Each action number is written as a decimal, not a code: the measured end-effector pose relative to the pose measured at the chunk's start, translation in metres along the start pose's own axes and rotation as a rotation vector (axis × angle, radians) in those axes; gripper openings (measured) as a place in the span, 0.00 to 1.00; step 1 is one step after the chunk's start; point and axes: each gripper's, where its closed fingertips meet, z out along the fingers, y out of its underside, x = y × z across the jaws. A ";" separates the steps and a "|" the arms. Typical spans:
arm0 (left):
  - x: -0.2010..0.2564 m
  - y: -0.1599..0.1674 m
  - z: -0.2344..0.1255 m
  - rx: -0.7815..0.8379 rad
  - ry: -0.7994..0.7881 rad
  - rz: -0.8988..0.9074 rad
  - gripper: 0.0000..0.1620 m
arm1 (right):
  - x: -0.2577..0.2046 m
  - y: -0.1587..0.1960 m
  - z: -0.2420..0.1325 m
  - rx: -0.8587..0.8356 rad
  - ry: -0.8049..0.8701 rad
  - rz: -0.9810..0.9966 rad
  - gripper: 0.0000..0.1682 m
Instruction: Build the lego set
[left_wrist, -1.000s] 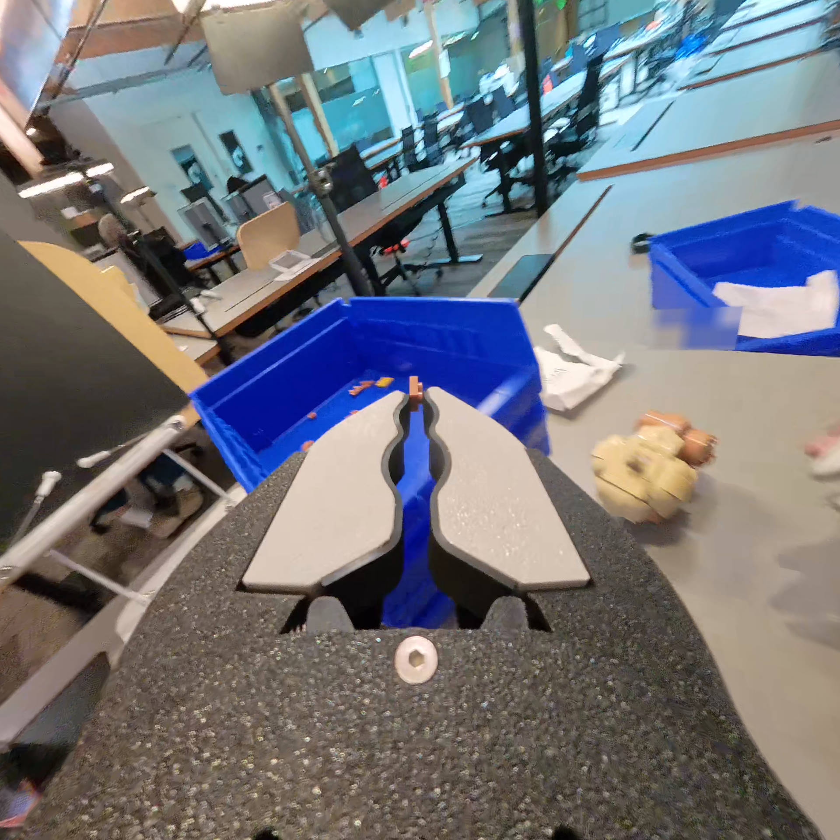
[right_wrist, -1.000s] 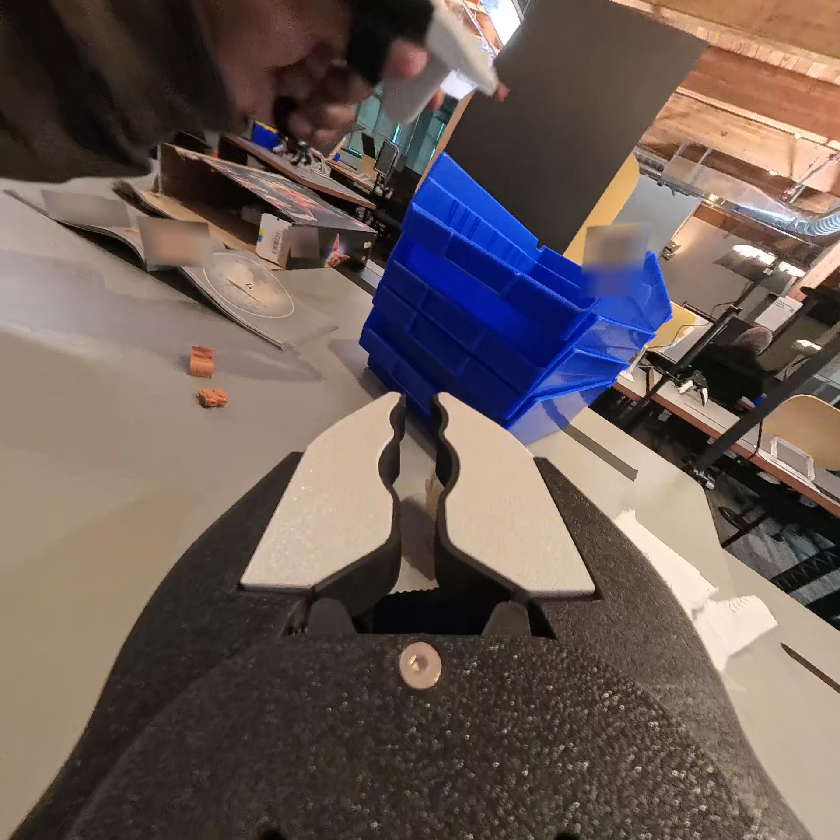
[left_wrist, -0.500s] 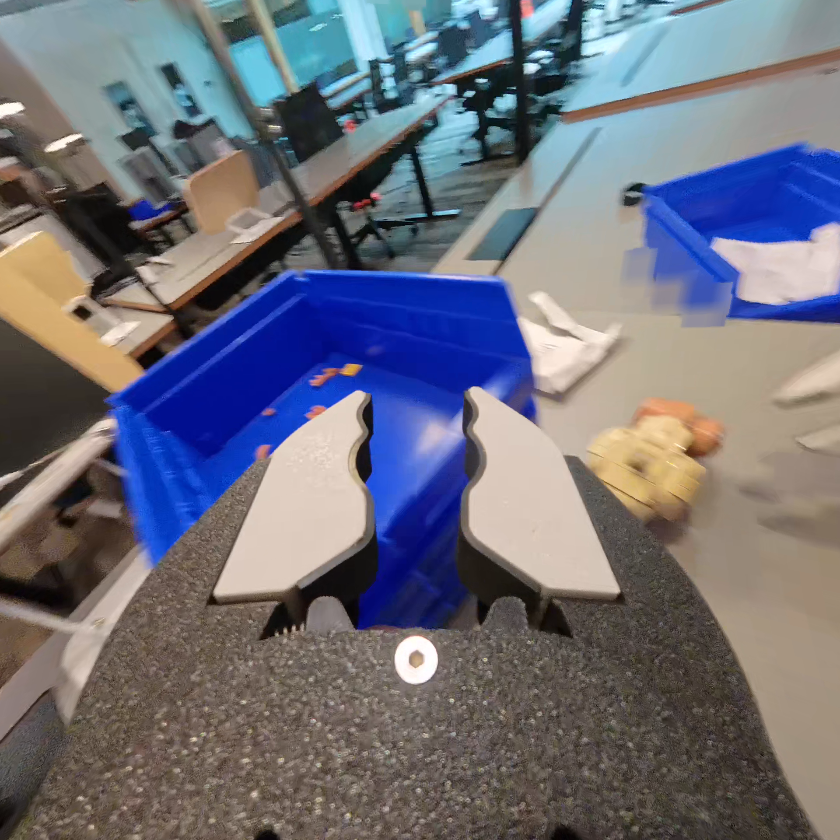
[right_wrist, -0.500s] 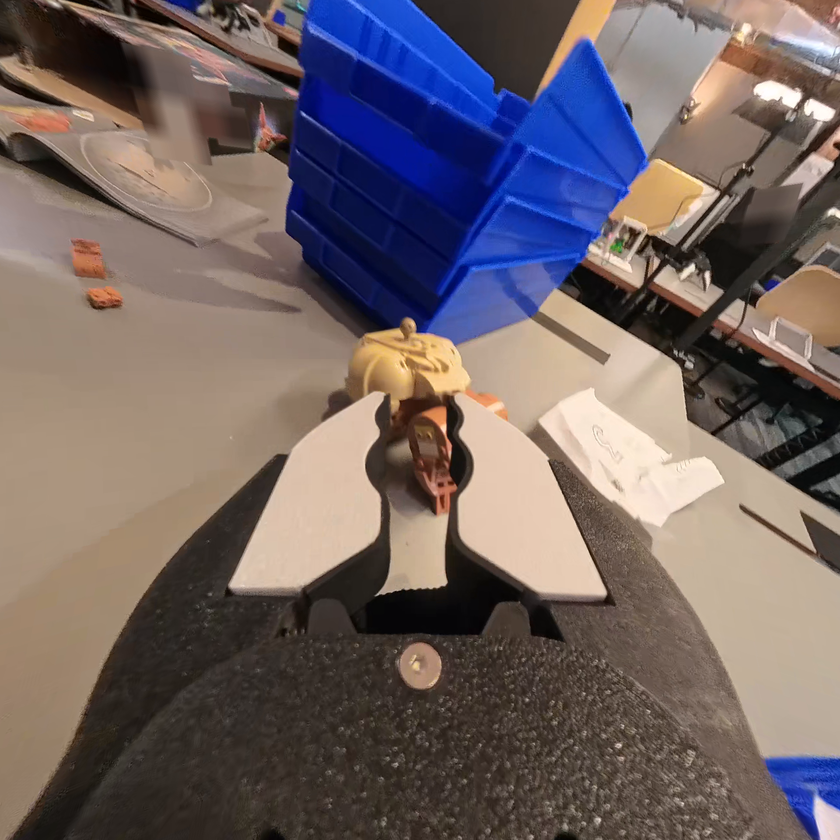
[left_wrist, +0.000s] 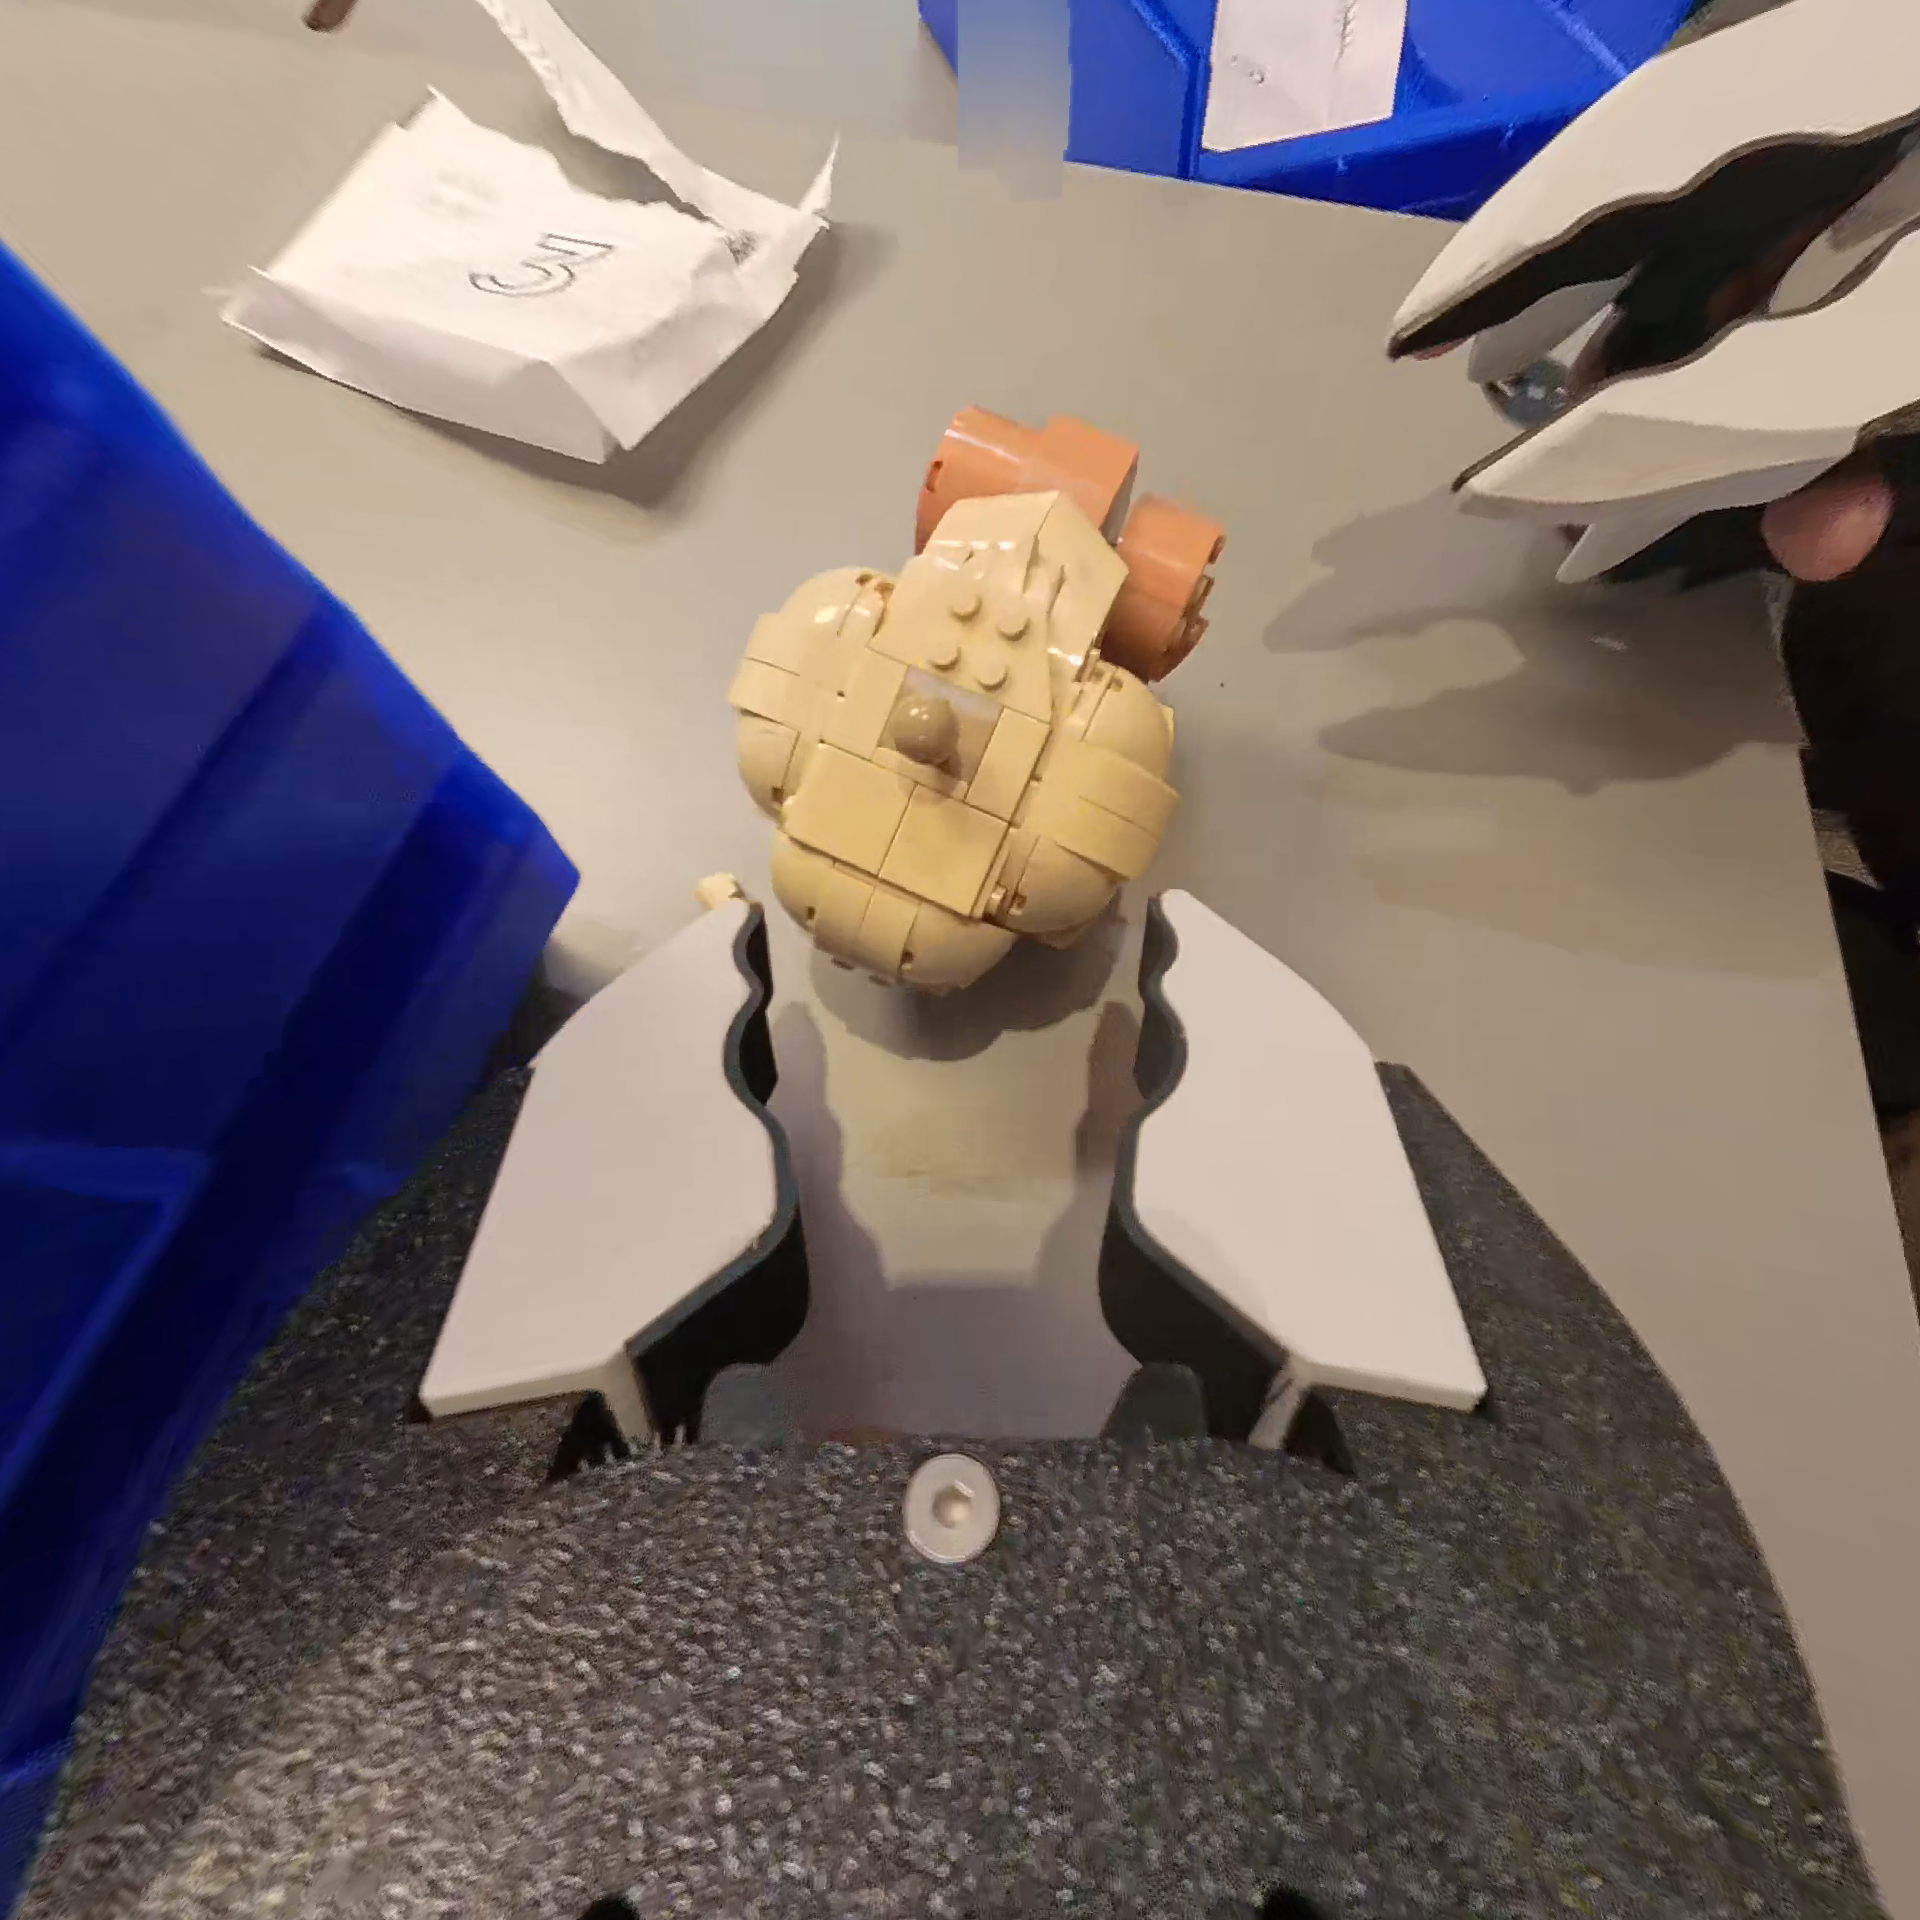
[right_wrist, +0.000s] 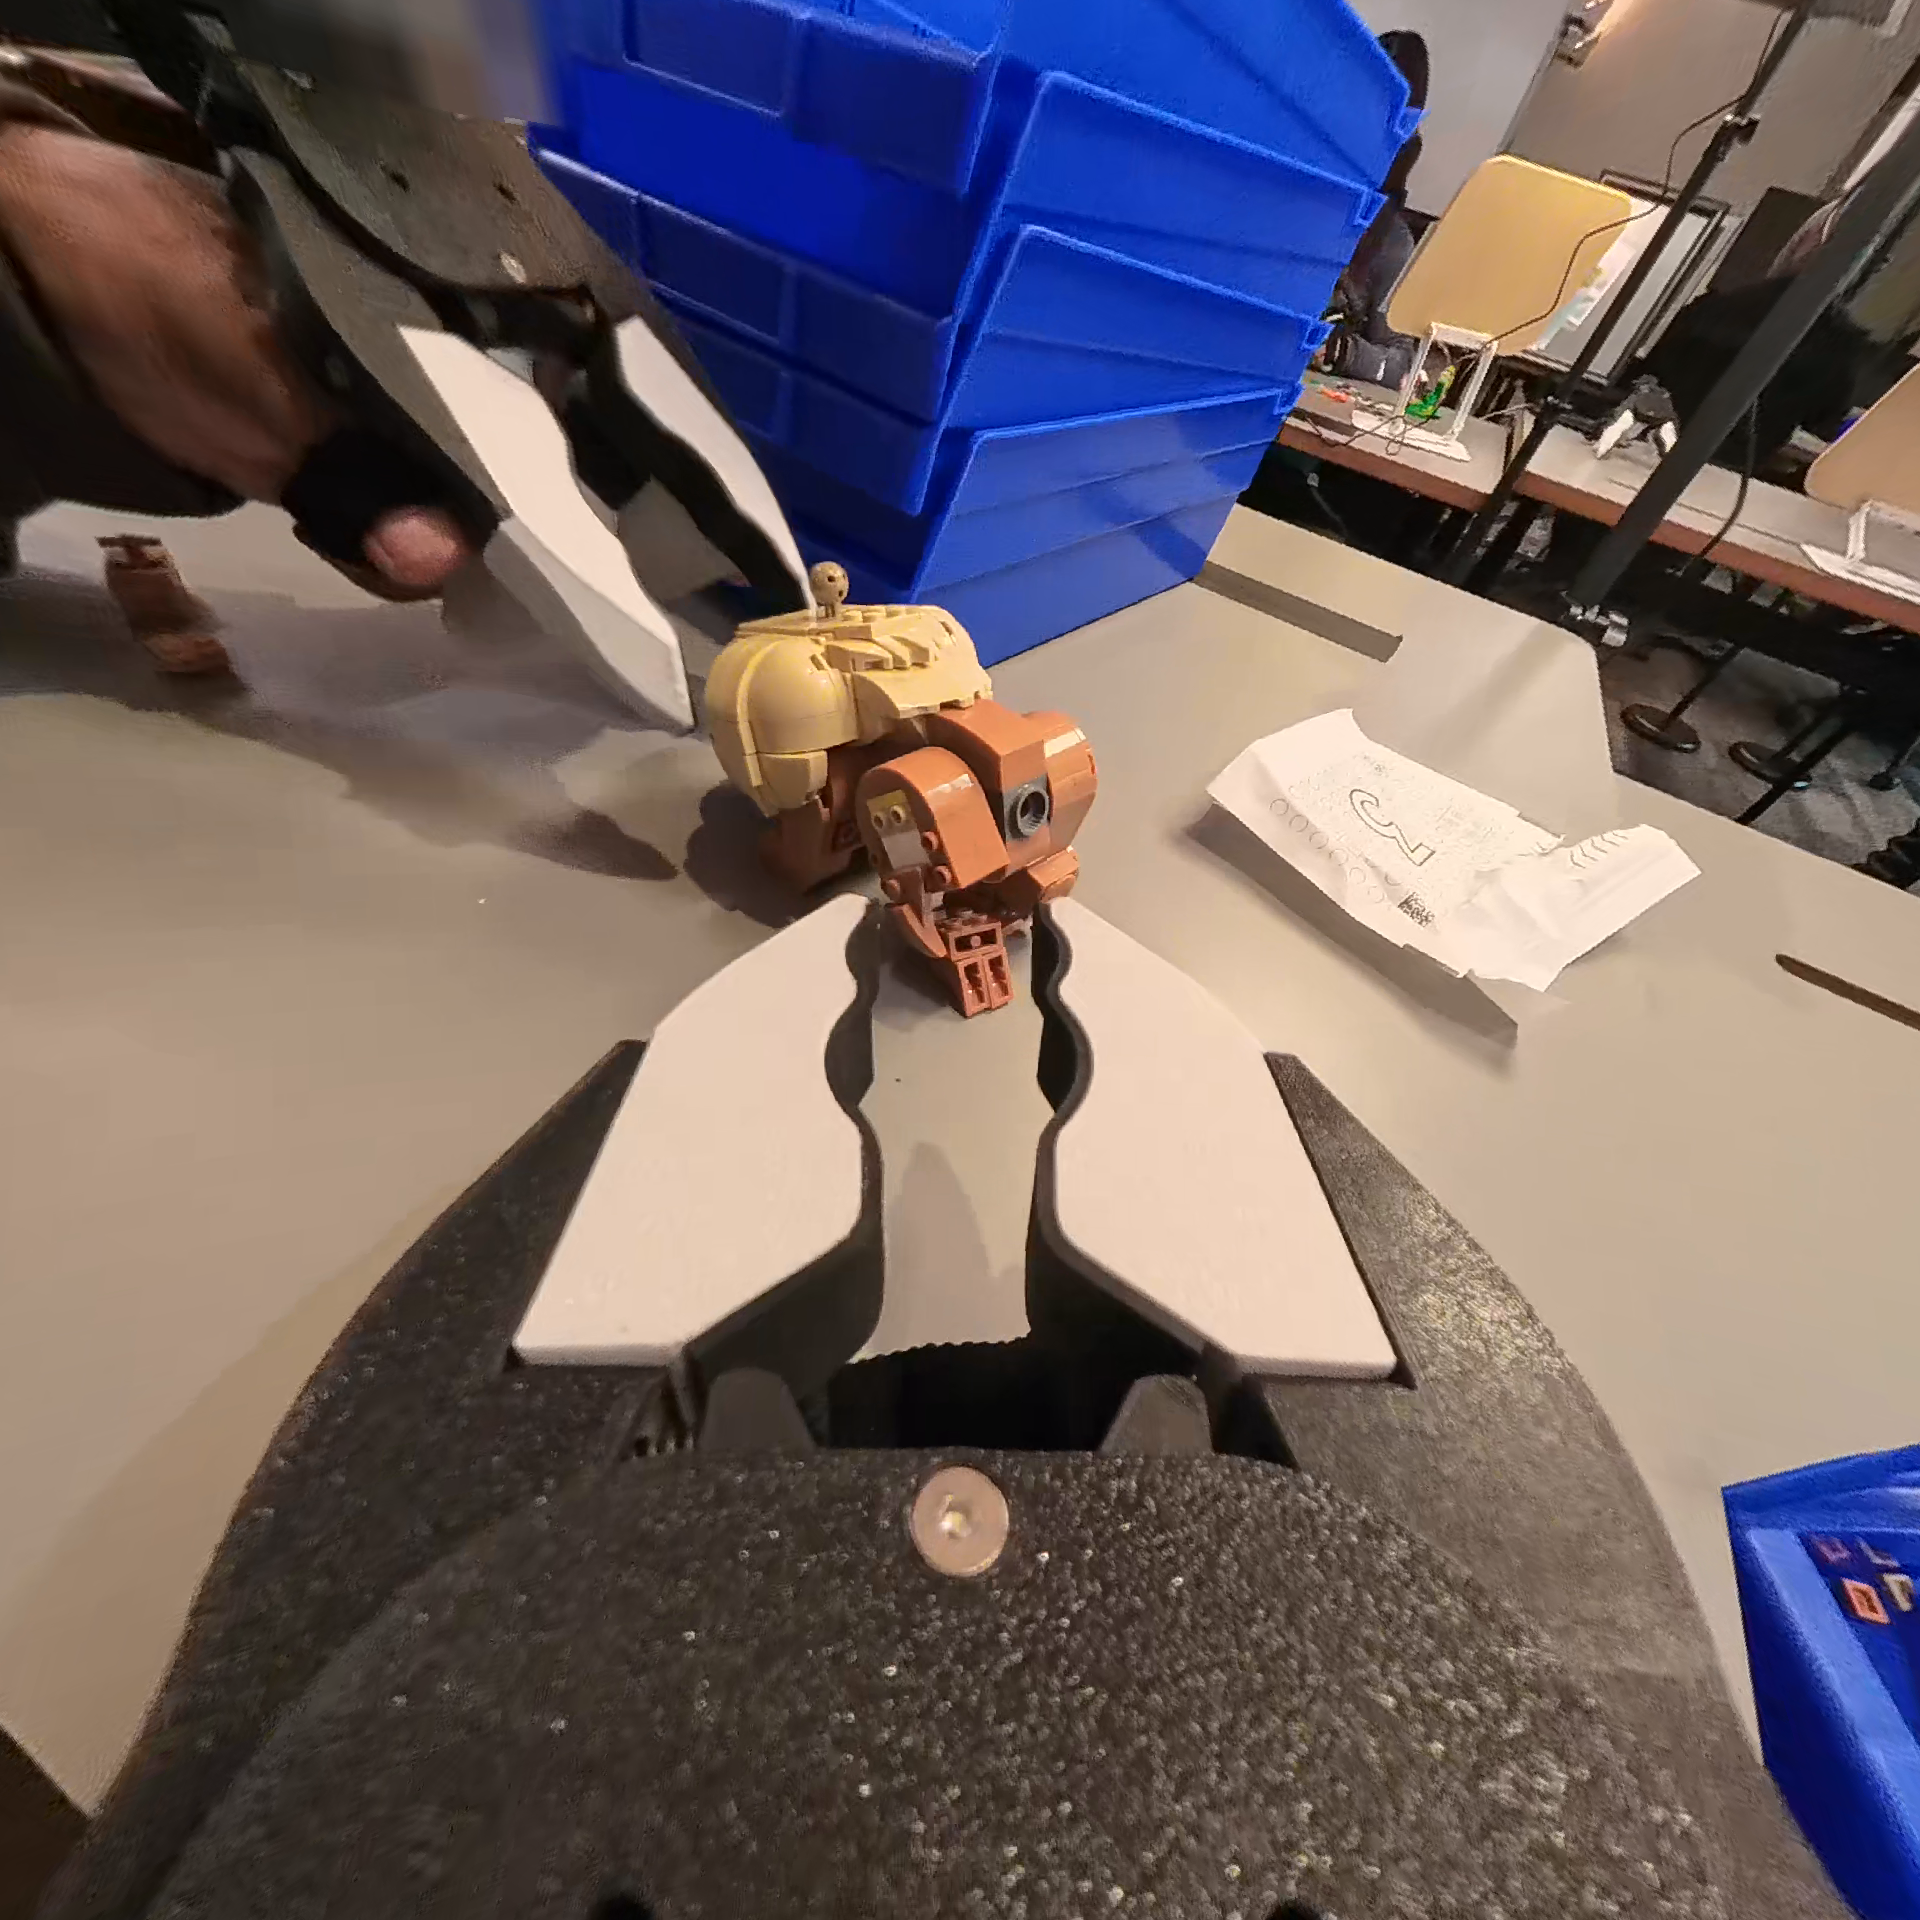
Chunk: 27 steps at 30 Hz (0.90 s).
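Left wrist view: left gripper (left_wrist: 951, 914) wide, empty, above tan-and-brown lego model (left_wrist: 961, 758) on grey table (left_wrist: 1455, 935); prob lining up to grab tan top. Right gripper (right_wrist: 951, 914) low, moderately parted, empty, brown end of model just off tips, likely to brace. Blue bins (right_wrist: 987, 291) behind, paper bag (right_wrist: 1444, 842) beside.

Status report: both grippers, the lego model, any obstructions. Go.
Left gripper open, above the model's tan top. Right gripper open, nothing held, at its brown front. Lego model on the table, ungripped. Blue bin close on the left gripper's side.
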 end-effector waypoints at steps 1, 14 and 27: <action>0.001 0.002 0.004 -0.009 0.008 -0.007 0.43 | 0.001 0.001 0.000 -0.003 -0.002 0.004 0.16; 0.040 0.000 0.016 -0.031 0.060 0.051 0.39 | 0.003 -0.004 -0.004 0.036 0.006 0.007 0.15; 0.088 -0.012 0.037 -0.033 0.114 0.113 0.39 | 0.003 -0.012 -0.014 0.108 0.055 -0.026 0.13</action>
